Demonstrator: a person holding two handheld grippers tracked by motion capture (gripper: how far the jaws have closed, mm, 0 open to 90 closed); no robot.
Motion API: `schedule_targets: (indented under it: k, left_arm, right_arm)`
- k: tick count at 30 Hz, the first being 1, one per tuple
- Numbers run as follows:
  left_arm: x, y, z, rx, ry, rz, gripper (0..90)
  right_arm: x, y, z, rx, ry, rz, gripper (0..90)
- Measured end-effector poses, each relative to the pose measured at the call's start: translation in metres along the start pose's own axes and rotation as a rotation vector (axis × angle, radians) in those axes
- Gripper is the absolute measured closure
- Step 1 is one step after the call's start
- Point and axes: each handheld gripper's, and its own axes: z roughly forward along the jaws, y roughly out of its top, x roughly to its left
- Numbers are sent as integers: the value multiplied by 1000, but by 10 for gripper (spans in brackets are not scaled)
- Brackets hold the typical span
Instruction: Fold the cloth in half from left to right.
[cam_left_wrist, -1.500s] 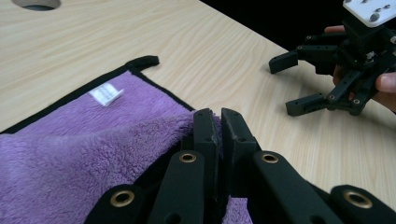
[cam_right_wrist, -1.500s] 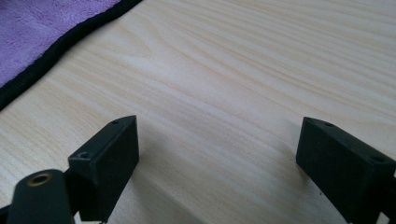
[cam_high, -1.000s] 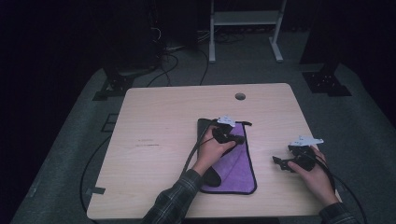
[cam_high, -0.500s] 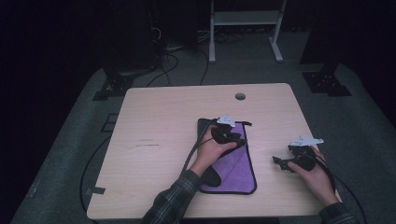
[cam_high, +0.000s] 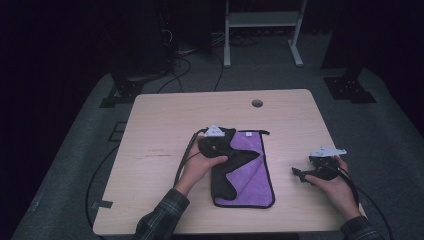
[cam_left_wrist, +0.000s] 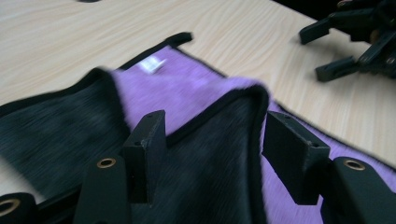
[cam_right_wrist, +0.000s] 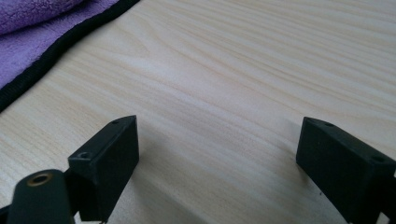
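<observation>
Cloth (cam_high: 247, 172) lies flat on the table (cam_high: 165, 120), near its front edge, just right of centre. Left gripper (cam_high: 231, 150) sits over the cloth's rear left part. Right gripper (cam_high: 298, 173) stands right of the cloth, apart from it. Round hole (cam_high: 257, 103) behind the cloth, near the rear edge.

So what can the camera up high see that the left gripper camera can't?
High view alone: the whole wooden table with its round hole, both of the person's hands, the grey floor and cables behind.

Left gripper view alone: a close look at the left gripper, jaws apart after just opening, with a black fold of cloth lying between them, and a small white label.

Both: the purple cloth with black edging, partly folded over, and the right gripper, open beside it.
</observation>
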Motion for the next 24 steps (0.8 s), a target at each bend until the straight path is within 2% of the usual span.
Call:
schedule_targets:
  k: [6,12,13,20,24]
  left_arm:
    - [13,-23,-30,4,55,-7,375]
    - [24,-55,-56,37,106,-33,361]
    - [27,-65,-63,45,118,-35,362]
    - [30,-86,-81,61,151,-43,346]
    - [31,-97,-88,81,160,-28,328]
  right_arm:
    - [1,0,0,0,-12,12,130]
    - [0,3,3,0,-15,15,130]
    - [0,3,3,0,-11,11,132]
    - [-1,3,3,-1,-3,3,132]
    - [-1,3,3,-1,-3,4,134]
